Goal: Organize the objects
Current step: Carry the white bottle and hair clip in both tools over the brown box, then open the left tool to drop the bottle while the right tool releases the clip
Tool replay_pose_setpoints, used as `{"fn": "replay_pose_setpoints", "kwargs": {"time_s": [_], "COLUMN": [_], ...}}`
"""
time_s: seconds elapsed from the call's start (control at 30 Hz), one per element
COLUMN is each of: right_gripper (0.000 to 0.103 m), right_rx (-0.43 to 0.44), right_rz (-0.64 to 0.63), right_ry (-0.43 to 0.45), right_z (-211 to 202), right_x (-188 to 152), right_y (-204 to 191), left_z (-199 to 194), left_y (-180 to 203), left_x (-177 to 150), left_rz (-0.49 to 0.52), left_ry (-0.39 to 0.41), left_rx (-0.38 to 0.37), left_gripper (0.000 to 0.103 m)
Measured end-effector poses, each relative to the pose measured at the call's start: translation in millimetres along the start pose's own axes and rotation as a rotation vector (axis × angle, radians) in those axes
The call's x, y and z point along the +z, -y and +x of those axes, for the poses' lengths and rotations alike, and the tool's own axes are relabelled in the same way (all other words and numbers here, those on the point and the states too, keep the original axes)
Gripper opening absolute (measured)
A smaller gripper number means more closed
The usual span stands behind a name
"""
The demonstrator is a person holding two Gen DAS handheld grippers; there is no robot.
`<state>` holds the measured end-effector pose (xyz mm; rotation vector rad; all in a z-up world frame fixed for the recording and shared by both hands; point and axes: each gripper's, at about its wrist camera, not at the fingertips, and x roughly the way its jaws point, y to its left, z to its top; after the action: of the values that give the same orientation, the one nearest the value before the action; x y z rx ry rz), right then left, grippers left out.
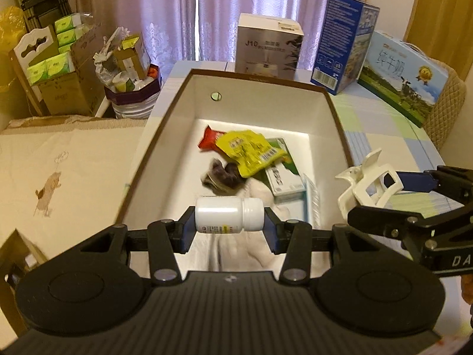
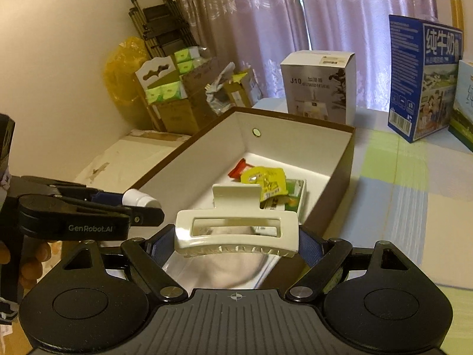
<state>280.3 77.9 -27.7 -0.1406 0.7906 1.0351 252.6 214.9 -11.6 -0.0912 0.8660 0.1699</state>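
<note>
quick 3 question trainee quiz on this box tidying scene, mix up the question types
1. True or false: the left hand-held gripper holds a white bottle lying sideways.
2. What does the right hand-held gripper hold? A) hair clip B) yellow packet C) spoon
3. Fill in: the yellow packet lies inside the open ____.

Key: 1 true. 2 A, the white hair clip. 3 box.
</note>
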Motion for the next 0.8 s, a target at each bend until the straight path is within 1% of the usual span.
{"fn": "replay_pose_setpoints", "kwargs": {"time_s": [0.2, 0.3, 0.4, 0.57, 0.8], "right_gripper": [0.082, 0.082, 0.082, 0.082, 0.082], "right_rx": [-0.031, -0.05, -0.065, -0.087, -0.108], "right_rz": [0.003, 0.003, 0.006, 0.002, 0.011], "right_ry": [-0.018, -0.027, -0.03, -0.026, -0.021], "right_z": [25, 37, 47, 57, 67], "right_x": [15, 21, 27, 36, 46], "right_y": [6, 10, 15, 20, 28], "left_z": [31, 49, 67, 92, 115], "left_y": [-11, -15, -16, -20, -21], "left_x": [23, 33, 41, 56, 76], "left_rz": [0.028, 0.038, 0.062, 0.085, 0.123], "left_ry": [-0.013, -0.032, -0.046, -0.058, -0.046], "left_rx": [-0.01, -0.026, -0.023, -0.023, -0.024], "left_gripper": [0.042, 0.042, 0.042, 0.042, 0.042]}}
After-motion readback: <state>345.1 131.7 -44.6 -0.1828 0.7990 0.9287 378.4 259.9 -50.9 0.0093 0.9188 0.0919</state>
